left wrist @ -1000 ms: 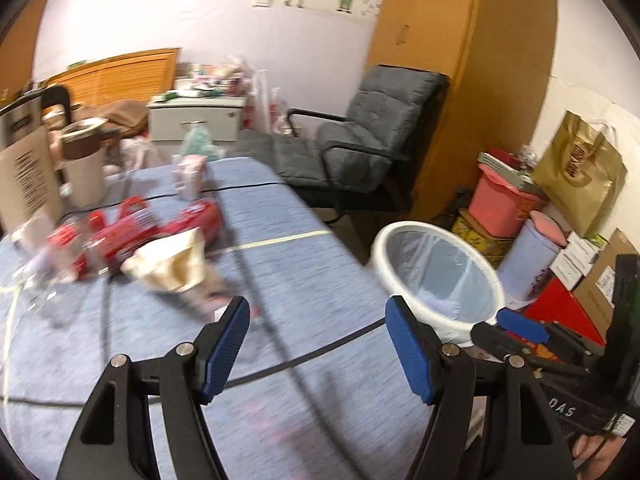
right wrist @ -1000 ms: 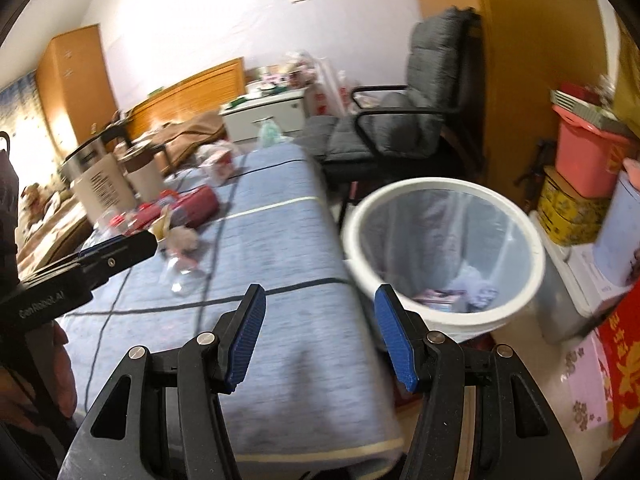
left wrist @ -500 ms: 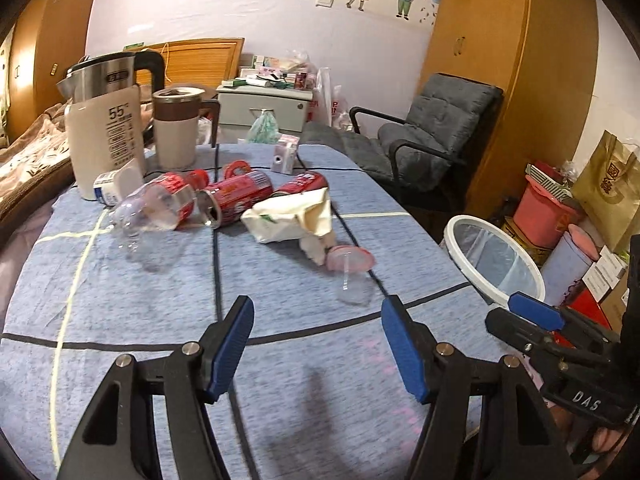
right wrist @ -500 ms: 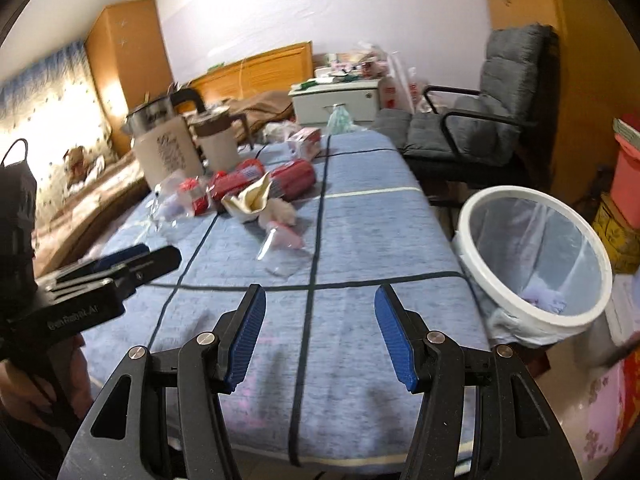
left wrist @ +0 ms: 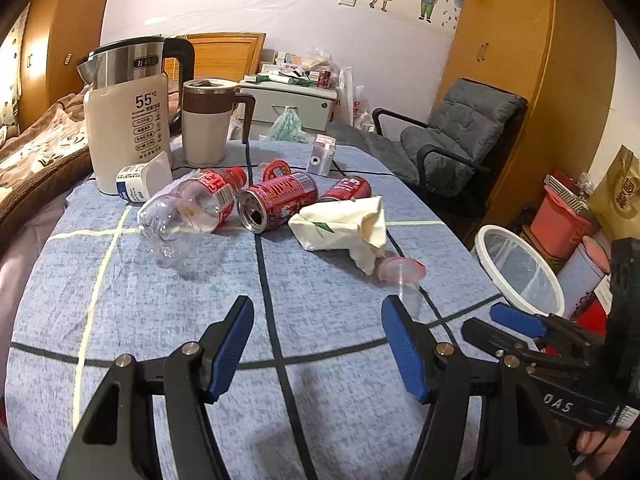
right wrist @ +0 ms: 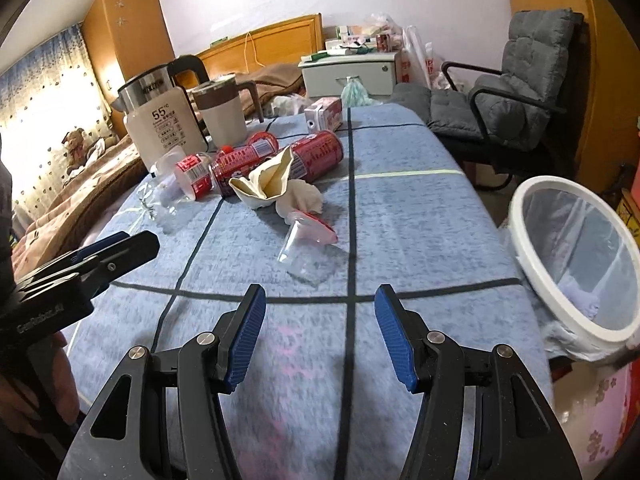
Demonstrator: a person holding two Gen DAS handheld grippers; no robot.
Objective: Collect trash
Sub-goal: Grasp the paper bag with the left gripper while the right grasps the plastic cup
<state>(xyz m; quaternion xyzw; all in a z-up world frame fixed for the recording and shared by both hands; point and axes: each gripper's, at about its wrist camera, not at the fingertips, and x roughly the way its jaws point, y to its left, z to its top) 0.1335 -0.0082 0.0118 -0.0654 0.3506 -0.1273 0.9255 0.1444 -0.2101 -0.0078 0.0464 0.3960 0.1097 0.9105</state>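
Trash lies mid-table: a clear plastic bottle (left wrist: 188,208), a red can (left wrist: 276,202) with its open end toward me, a second red can (left wrist: 346,189), a crumpled cream paper bag (left wrist: 340,222) and a clear cup with a pink lid (left wrist: 402,274). The same cup (right wrist: 304,236) and bag (right wrist: 268,182) show in the right wrist view. My left gripper (left wrist: 318,344) is open and empty above the near table. My right gripper (right wrist: 320,336) is open and empty, short of the cup. A white-rimmed bin (right wrist: 576,260) stands right of the table.
A kettle (left wrist: 128,108), a mug (left wrist: 208,120), a small yoghurt pot (left wrist: 140,180) and a small carton (left wrist: 322,156) stand at the table's far end. A grey chair (left wrist: 456,144) is beyond the table. Boxes and tubs (left wrist: 560,216) crowd the floor by the bin.
Both grippers have swung left, away from the bin and toward the trash on the table. Both stay open and empty.
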